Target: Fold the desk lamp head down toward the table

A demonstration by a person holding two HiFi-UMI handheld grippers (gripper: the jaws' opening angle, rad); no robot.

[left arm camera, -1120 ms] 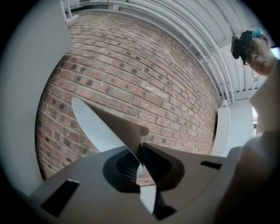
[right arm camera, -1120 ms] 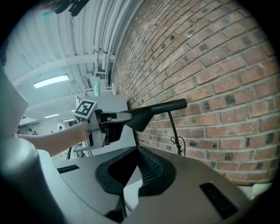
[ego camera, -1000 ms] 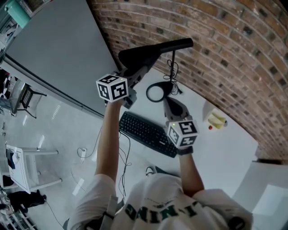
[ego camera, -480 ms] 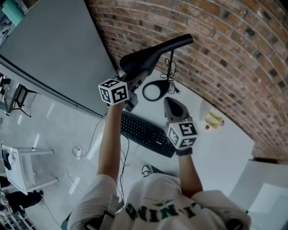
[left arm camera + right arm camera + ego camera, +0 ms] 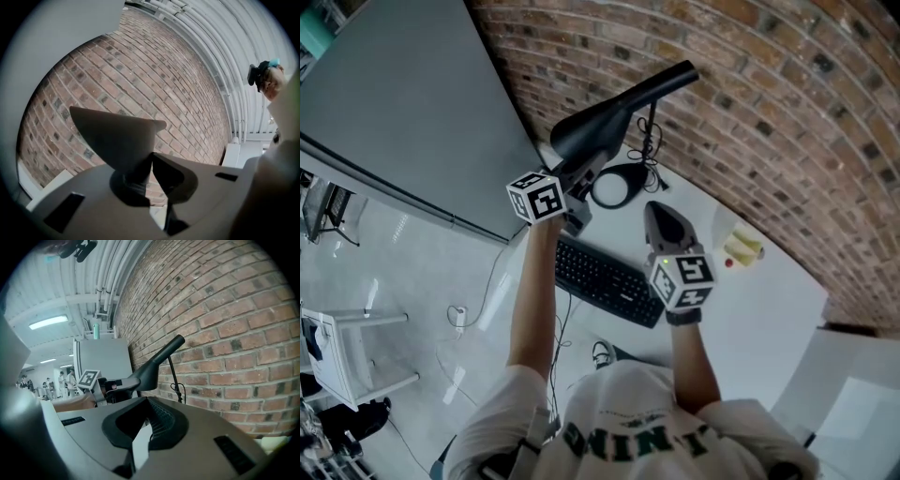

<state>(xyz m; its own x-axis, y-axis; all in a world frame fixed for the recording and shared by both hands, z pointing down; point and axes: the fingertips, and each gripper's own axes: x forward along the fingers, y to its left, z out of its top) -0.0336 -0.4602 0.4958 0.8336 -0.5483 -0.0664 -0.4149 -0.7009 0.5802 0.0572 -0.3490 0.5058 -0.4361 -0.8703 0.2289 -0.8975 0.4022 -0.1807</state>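
The black desk lamp head (image 5: 623,108) slants over the white table (image 5: 769,309), its wide shade end low at the left and its narrow end high by the brick wall. My left gripper (image 5: 581,169) is shut on the rim of that wide end; in the left gripper view the dark shade (image 5: 112,136) sits pinched where the jaws (image 5: 151,157) meet. The thin stem (image 5: 652,122) rises from the ring-shaped base (image 5: 614,186). My right gripper (image 5: 661,214) hovers right of the base, shut and empty, and looks at the lamp head (image 5: 150,366).
A black keyboard (image 5: 605,281) lies on the table below both grippers. A yellow object (image 5: 741,248) and a small red one (image 5: 728,263) lie to the right. The brick wall (image 5: 787,112) stands close behind the lamp, and a grey panel (image 5: 403,103) stands at the left.
The left gripper has sunk with the shade end, so the lamp head, nearly level before, now tilts down to the left. The right gripper has barely shifted.
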